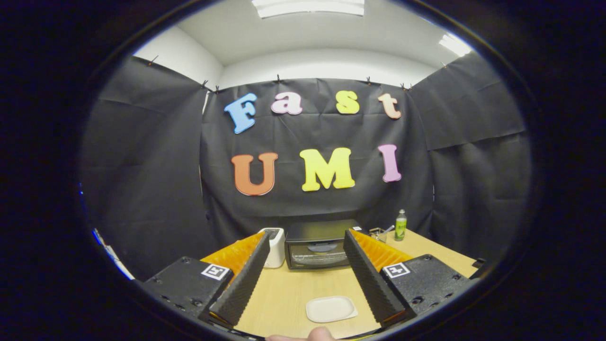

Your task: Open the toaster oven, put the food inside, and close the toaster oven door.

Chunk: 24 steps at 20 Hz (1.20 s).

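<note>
A black toaster oven (pixel 318 246) stands at the far end of the wooden table (pixel 284 293), against the booth wall. Its glass door looks closed, and a wire rack shows behind the glass. My gripper (pixel 309 233) is held above the table's near side, open wide, with nothing between its fingers. The oven lies well beyond the fingertips, framed between them. A white rectangular plate (pixel 331 309) rests on the table below and between the fingers; it looks bare. A small pale rounded thing (pixel 316 334) shows nearest to me; I cannot tell what it is.
A white appliance (pixel 275 247) stands close to the oven's left side. To the oven's right are a small glass container (pixel 377 234) and a green bottle (pixel 400 225) near the table's back right corner. Bare tabletop stretches from the plate to the oven.
</note>
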Motion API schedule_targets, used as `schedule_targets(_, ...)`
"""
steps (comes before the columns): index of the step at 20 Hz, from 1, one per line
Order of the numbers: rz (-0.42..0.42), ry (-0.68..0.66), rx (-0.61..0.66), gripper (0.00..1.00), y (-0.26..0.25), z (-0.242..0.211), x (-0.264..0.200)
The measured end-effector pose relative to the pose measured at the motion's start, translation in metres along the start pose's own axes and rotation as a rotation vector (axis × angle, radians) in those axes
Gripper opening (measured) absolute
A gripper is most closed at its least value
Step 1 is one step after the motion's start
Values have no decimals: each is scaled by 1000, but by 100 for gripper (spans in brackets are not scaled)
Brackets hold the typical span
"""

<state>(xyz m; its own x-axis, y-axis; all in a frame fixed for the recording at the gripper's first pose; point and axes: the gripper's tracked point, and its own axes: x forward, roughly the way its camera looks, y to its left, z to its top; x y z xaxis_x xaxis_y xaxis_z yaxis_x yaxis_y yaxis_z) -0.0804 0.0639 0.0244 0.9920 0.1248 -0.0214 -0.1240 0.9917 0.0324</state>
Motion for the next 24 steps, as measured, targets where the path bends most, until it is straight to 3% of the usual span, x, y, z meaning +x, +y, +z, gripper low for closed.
schedule_targets(8, 3, -47, 15, 100, -5, 9, -6)
schedule_targets(24, -4, -14, 21, 100, -10, -5, -1)
